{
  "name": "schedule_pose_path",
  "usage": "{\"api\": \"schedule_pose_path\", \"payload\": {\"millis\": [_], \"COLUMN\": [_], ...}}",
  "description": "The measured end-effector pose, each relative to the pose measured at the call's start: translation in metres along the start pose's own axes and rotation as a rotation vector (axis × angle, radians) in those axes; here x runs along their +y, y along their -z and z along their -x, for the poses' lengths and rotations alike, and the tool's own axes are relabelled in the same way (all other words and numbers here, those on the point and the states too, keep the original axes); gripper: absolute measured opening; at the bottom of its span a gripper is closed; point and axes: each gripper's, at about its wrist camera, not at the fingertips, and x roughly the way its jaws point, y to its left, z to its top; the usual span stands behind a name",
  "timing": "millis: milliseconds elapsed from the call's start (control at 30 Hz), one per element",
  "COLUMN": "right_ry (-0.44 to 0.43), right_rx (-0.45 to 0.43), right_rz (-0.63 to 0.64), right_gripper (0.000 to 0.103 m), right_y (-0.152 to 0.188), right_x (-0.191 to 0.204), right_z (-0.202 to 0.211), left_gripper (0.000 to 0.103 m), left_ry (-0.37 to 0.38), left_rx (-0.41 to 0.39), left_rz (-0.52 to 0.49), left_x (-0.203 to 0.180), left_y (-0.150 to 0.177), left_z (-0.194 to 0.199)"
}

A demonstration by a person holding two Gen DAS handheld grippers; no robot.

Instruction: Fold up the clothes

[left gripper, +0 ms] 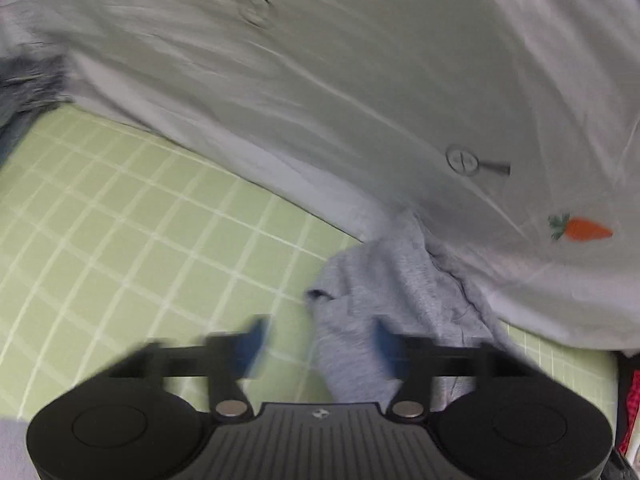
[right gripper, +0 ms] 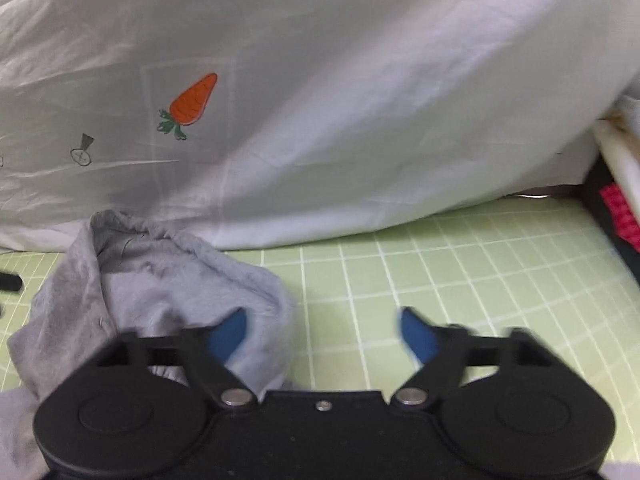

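A crumpled light grey garment (left gripper: 400, 280) lies on a green checked sheet (left gripper: 120, 220), its far end against a big white quilt. My left gripper (left gripper: 320, 340) hovers over the garment's near left edge with its jaws wide apart; grey cloth lies below the right finger, and neither pad presses on it. In the right wrist view the same garment (right gripper: 160, 280) is heaped at the lower left. My right gripper (right gripper: 324, 332) is open above its right edge, the left finger over the cloth and the right finger over bare sheet (right gripper: 460, 280).
The white quilt (left gripper: 360, 80) with a carrot print (right gripper: 192, 100) bulges across the back in both views. Dark fabric (left gripper: 24, 88) lies at the far left. A red-and-black item (right gripper: 624, 216) and a cream thing (right gripper: 620, 152) sit at the right edge.
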Motion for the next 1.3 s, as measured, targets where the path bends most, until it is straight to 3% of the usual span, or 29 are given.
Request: {"api": "schedule_pose_path", "payload": {"millis": [267,400,533,767,900,1100,1300], "right_ry": [-0.035,-0.082,-0.126,-0.236,-0.250,-0.209,-0.121], "right_rx": [0.125,0.151,0.125,0.038,0.047,0.072,0.115], "right_rz": [0.039,0.048,0.097,0.131,0.123,0.059,0.016], "right_gripper": [0.089,0.097,0.103,0.103,0.103,0.103,0.103], "right_y": [0.058,0.091,0.111,0.132,0.147,0.168,0.195], "right_x": [0.000,-0.002,-0.003,-0.004,0.007,0.042,0.098], "right_z": [0.068,0.106,0.138,0.186,0.199,0.211,0.223], "left_gripper": [0.081,0.087,0.087,0.087,0.087,0.087,0.093], "left_ry": [-0.102,-0.151,-0.152,-0.169,-0.167,-0.080,-0.118], "left_rx": [-0.018,-0.047,-0.040,-0.073,-0.081,-0.057,-0.048], "left_rz": [-0.007,-0.020,0.015,-0.006,-0.015,0.016,-0.019], "left_x": [0.051,0.076,0.093,0.102,0.124,0.183,0.261], "left_y": [0.050,0.088,0.131,0.182,0.194,0.179,0.146], "left_z": [0.096,0.153,0.191,0.240,0.261,0.264,0.259]}}
